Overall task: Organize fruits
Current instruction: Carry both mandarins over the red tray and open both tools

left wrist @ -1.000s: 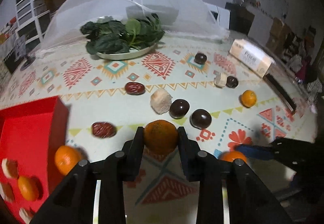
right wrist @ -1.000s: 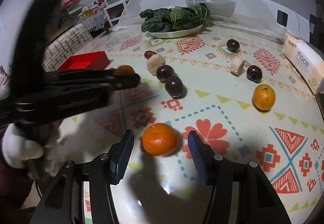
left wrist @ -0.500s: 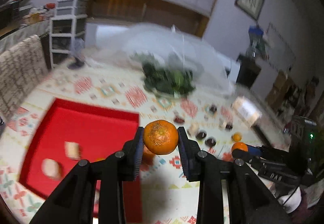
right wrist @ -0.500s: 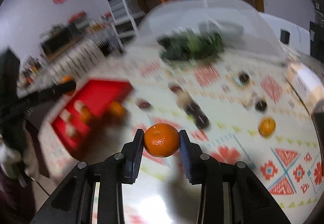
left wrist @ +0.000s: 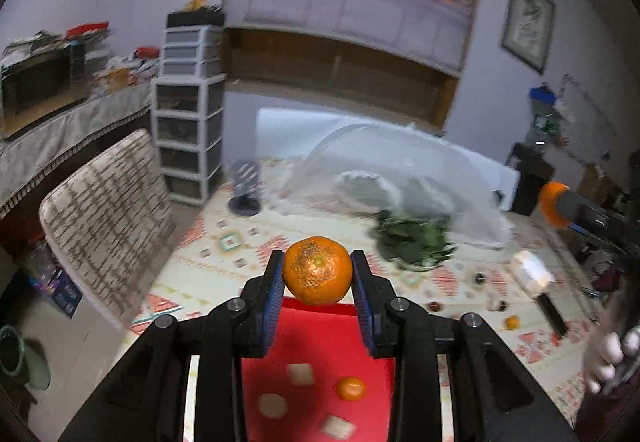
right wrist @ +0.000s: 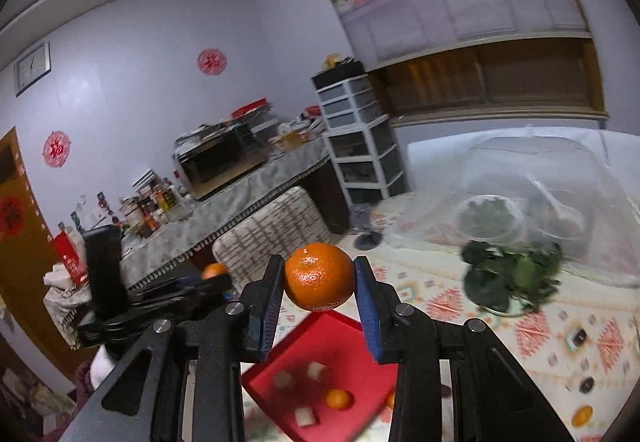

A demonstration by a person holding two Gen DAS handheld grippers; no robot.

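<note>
My left gripper is shut on an orange tangerine, held high above the red tray. The tray holds a small tangerine and pale fruit pieces. My right gripper is shut on another tangerine, also lifted above the red tray. In the right wrist view the left gripper shows at the left with its tangerine. In the left wrist view the right gripper's tangerine shows at the far right.
A plate of leafy greens sits beside a mesh food cover on the patterned tablecloth. A loose tangerine, dark fruits and a white box lie to the right. A padded chair stands at the table's left.
The right gripper closed on the tangerine and lifted it off the table. Both grippers rose and swung left, over the red tray, each carrying its tangerine.
</note>
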